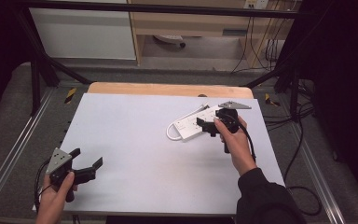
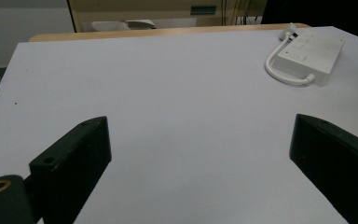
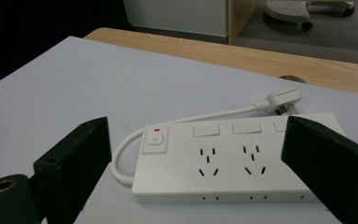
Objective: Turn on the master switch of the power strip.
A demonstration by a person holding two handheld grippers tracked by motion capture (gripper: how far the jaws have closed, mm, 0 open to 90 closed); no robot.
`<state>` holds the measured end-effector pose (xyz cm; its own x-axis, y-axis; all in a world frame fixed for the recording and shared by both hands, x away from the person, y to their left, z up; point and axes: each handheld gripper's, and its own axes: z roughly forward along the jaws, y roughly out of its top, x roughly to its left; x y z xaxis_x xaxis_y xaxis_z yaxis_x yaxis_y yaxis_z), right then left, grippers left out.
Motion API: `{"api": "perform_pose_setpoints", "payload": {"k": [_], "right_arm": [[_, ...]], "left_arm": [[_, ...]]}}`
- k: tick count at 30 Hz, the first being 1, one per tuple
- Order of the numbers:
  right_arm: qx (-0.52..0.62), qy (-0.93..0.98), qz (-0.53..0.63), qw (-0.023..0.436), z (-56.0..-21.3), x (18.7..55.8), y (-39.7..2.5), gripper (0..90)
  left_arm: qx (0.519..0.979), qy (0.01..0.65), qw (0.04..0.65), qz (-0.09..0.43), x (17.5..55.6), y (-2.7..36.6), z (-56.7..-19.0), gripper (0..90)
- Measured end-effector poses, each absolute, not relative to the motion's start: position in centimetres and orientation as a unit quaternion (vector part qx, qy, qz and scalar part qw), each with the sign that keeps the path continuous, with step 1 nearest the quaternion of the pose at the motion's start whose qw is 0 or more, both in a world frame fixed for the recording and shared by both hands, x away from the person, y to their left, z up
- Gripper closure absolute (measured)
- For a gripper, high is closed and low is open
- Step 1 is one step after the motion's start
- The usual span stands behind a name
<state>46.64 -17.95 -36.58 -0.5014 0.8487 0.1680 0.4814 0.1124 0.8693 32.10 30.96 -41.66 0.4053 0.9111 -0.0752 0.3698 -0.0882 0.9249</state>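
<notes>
A white power strip [image 1: 192,124] lies flat on the white table [image 1: 135,140] at the right of centre, its cable looping round to a white plug [image 3: 283,100] behind it. My right gripper [image 1: 208,127] hangs just over the strip's near end, open, nothing between its jaws. The right gripper view has the strip [image 3: 223,161] with its switch and sockets lying between the spread jaws. My left gripper [image 1: 87,163] is open over the table's front left corner, far from the strip [image 2: 310,56].
A wooden table edge [image 1: 168,88] runs behind the white top. Black frame legs [image 1: 37,70] stand at both back corners, and cables [image 1: 303,140] trail on the floor at the right. A pale wooden cabinet [image 1: 200,23] stands beyond.
</notes>
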Motion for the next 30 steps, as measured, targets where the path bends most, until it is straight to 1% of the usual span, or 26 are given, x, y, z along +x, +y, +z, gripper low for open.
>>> {"api": "perform_pose_setpoints", "payload": {"k": [9,17,30], "right_arm": [[0.462,0.715,0.487,0.196,-36.5,45.0,-19.7,8.9],[0.456,0.714,0.488,0.211,-36.4,43.2,-21.0,8.2],[0.444,0.713,0.492,0.227,-37.6,39.7,-23.1,6.8]], "left_arm": [[0.681,0.47,0.486,0.282,32.0,31.1,-41.6,5.4],[0.68,0.469,0.488,0.282,32.0,31.1,-41.6,5.4],[0.68,0.47,0.487,0.283,32.0,31.0,-41.6,5.4]]}}
